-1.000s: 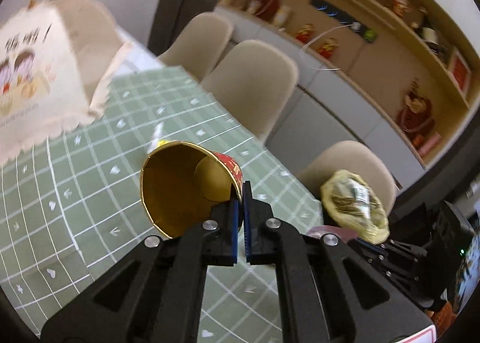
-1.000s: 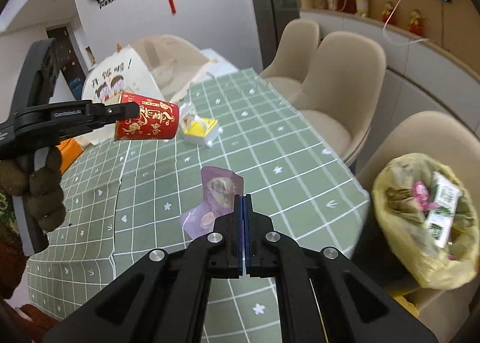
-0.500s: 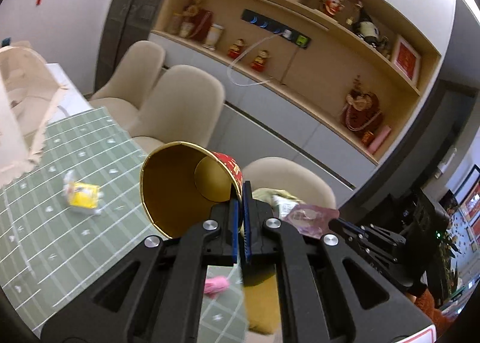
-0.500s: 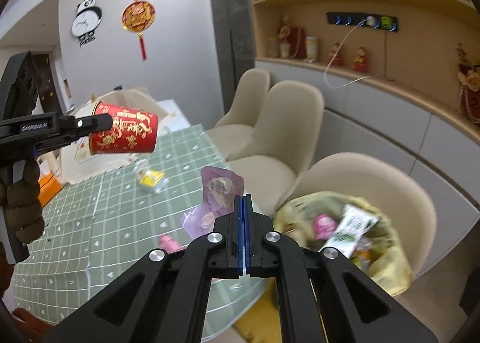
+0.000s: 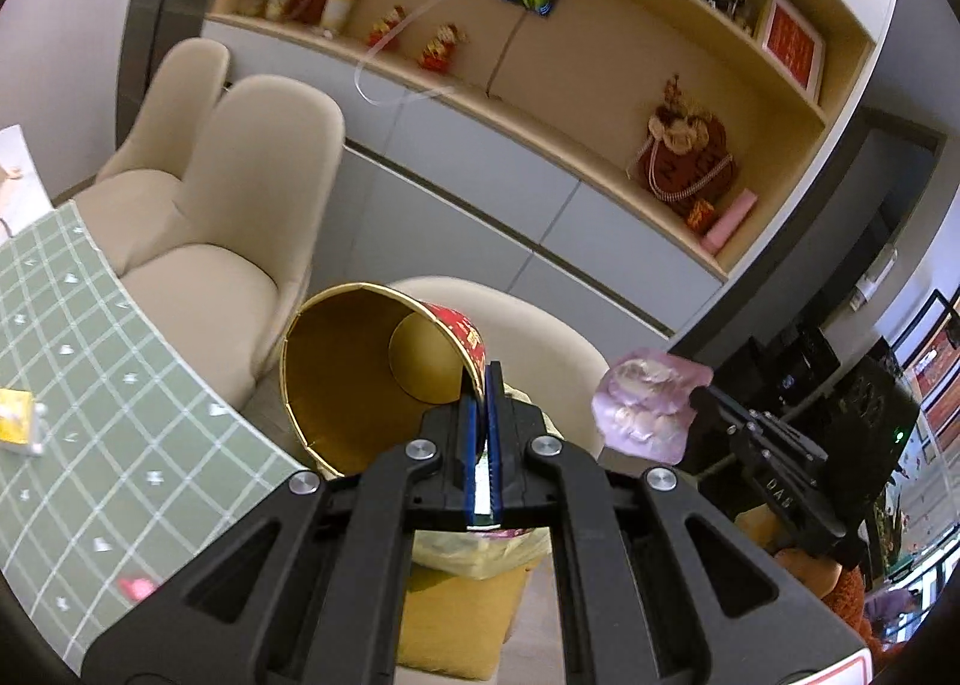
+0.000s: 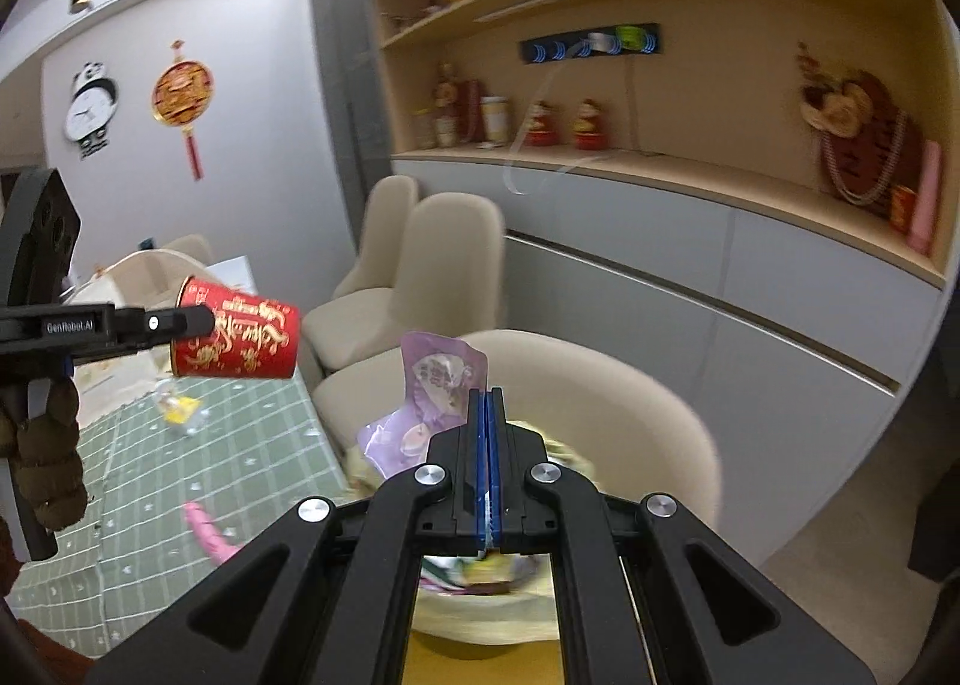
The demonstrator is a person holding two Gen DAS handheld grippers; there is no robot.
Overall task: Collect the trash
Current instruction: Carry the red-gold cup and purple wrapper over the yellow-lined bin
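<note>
Both hands have swung off the green checked table (image 5: 120, 385) toward the yellow-bagged trash bin (image 6: 480, 607) by the beige chair. The left gripper (image 5: 480, 385) has its fingers pinching the rim of the red-and-gold paper cup (image 5: 372, 373), now at the bin's 12 o'clock. The right gripper (image 6: 486, 403) has its fingers pinching the purple plastic wrapper (image 6: 438, 379) above the bin. Release looks near. A small yellow carton (image 6: 180, 409) and a pink scrap (image 6: 204, 523) are left on the table.
</note>
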